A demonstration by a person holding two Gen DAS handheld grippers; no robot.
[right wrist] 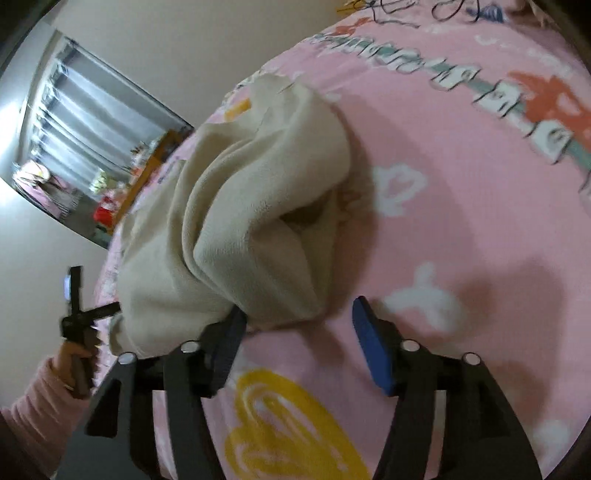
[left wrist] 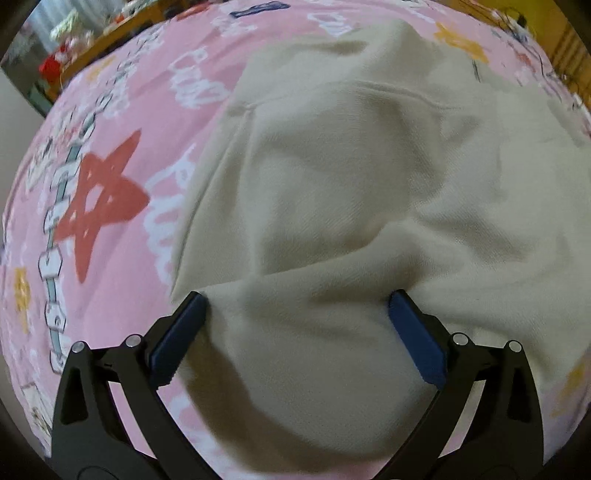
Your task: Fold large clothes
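We lose the cream garment (left wrist: 332, 184) at the right edge; far shelf clutter (right wrist: 107, 199) blurs; the left gripper (right wrist: 79, 317) sits mostly hidden.

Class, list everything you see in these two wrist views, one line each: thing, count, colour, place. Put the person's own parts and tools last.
garment: one, cream, lying rumpled on the bedspread, bunched up in the right wrist view.
bedspread: one, pink with red, yellow and white prints, under the garment.
cables: a few, dark, at the far edge of the bedspread.
window blinds: one set, grey, on the wall beyond the bed.
cluttered wooden shelf: one, brown, blurred, beyond the bed.
sleeve: one, pink, lower left in the right wrist view.
left claw: one, black with blue pads, spread wide over the garment.
right claw: one, black with blue pads, open, one pad at the garment's edge.
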